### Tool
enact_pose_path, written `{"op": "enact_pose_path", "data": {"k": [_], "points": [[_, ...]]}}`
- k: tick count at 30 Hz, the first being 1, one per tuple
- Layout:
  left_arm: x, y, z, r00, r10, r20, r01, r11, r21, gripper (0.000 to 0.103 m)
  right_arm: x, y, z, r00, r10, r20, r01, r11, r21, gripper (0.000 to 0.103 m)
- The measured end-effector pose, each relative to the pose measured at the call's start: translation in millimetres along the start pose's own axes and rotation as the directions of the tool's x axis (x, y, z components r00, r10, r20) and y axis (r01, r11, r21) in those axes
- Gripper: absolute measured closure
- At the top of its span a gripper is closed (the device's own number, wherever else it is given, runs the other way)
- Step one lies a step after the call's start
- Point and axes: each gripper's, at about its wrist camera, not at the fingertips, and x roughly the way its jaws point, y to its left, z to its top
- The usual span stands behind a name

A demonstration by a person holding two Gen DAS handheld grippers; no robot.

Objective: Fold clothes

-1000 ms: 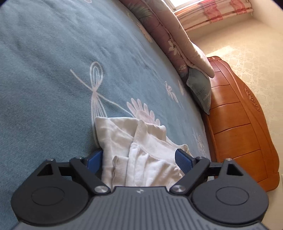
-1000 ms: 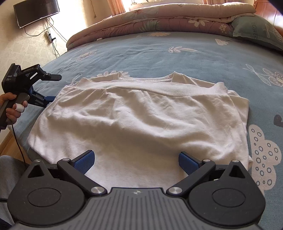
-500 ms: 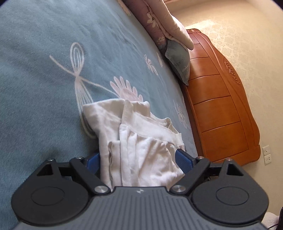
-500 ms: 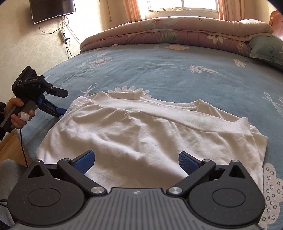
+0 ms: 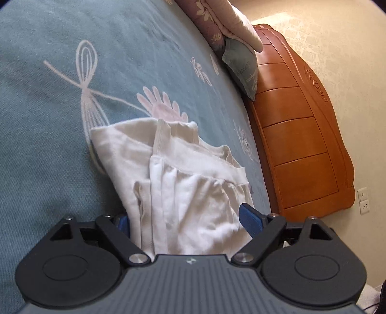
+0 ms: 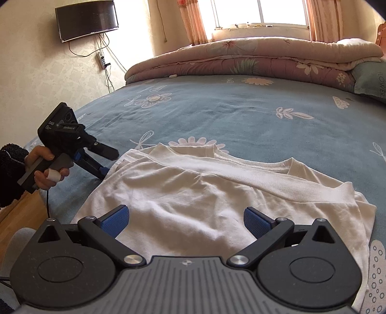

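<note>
On bed (image 6: 217, 116), white top (image 6: 193, 193) lies folded over, hem near collar; our L gripper (image 5: 185, 217) & R gripper (image 6: 185, 219) both gape, straddling its edges, prob. to pinch.

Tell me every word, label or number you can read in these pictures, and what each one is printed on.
"DAS": white letters on the black body of the left tongs, right wrist view.
"FLOWERS": along the teal pillow; the last letters run to the picture's edge.
A white label below "DAS": too small to read.
Grey lettering on the same pillow in the left wrist view: too blurred to read.
The wall television: no readable brand.
</note>
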Motion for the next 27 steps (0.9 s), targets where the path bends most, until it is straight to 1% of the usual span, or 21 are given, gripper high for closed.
{"op": "enact_pose_path", "data": {"k": [3,5,7,8,9,10,11,12,13,15,18,20,22,24,27], "points": [[21.3,-8.0,14.8,0.999,0.039,-0.020,-0.038,0.999,0.036,0.016,-1.6,5.1,0.4,1.000,0.007,0.009,-0.007,1.000,0.004,0.000],[23.5,-10.1,16.2,0.998,0.055,-0.034,-0.054,0.998,0.037,0.017,-5.6,9.1,1.1,1.000,0.007,0.017,-0.007,1.000,-0.013,0.000],[21.0,-10.5,13.0,0.996,0.083,-0.035,-0.081,0.995,0.059,0.027,-8.1,11.3,0.9,1.000,0.005,0.021,-0.005,1.000,-0.019,0.000],[20.7,-11.8,11.9,0.994,0.105,-0.031,-0.103,0.993,0.065,0.037,-9.0,11.1,0.2,1.000,0.005,0.020,-0.004,1.000,-0.015,0.000],[20.4,-13.0,10.7,0.992,0.127,-0.027,-0.125,0.990,0.072,0.042,-9.2,11.0,-0.6,1.000,0.002,0.017,-0.002,1.000,-0.013,0.000],[20.0,-14.2,9.7,0.988,0.151,-0.023,-0.148,0.986,0.079,0.044,-8.4,11.1,-1.6,1.000,-0.002,0.011,0.002,1.000,-0.011,0.000],[19.7,-16.1,10.2,0.981,0.194,-0.024,-0.191,0.977,0.089,0.057,-7.6,11.2,-2.6,1.000,-0.006,0.005,0.006,1.000,-0.010,0.000],[19.4,-17.8,10.8,0.971,0.238,-0.025,-0.235,0.967,0.100,0.073,-6.5,12.1,-3.3,1.000,-0.013,-0.001,0.013,1.000,-0.012,0.000],[18.6,-16.7,11.5,0.958,0.287,-0.024,-0.283,0.953,0.103,0.084,-5.4,14.2,-3.4,1.000,-0.023,-0.008,0.023,1.000,-0.019,0.000],[16.4,-10.4,12.0,0.958,0.286,-0.022,-0.284,0.957,0.062,0.085,-3.1,22.1,-2.8,0.999,-0.046,-0.024,0.045,0.998,-0.051,0.000],[17.9,-17.2,7.7,0.949,0.316,0.000,-0.314,0.943,0.110,0.085,2.7,45.0,-1.8,0.995,-0.087,-0.046,0.079,0.985,-0.156,0.000],[17.1,-17.5,6.2,0.948,0.319,0.010,-0.318,0.941,0.112,0.085,10.6,66.7,-2.4,0.991,-0.117,-0.067,0.096,0.961,-0.258,0.000],[16.7,-17.6,5.6,0.948,0.318,0.015,-0.317,0.941,0.119,0.085,21.1,91.9,-6.6,0.985,-0.149,-0.083,0.108,0.922,-0.372,0.000],[17.3,-18.7,4.8,0.947,0.320,0.022,-0.320,0.939,0.124,0.085,32.9,118.3,-16.3,0.979,-0.183,-0.085,0.119,0.863,-0.490,0.000],[16.4,-20.6,2.8,0.946,0.323,0.033,-0.324,0.935,0.145,0.085,50.7,158.0,-30.9,0.969,-0.234,-0.079,0.127,0.749,-0.651,0.000]]}}
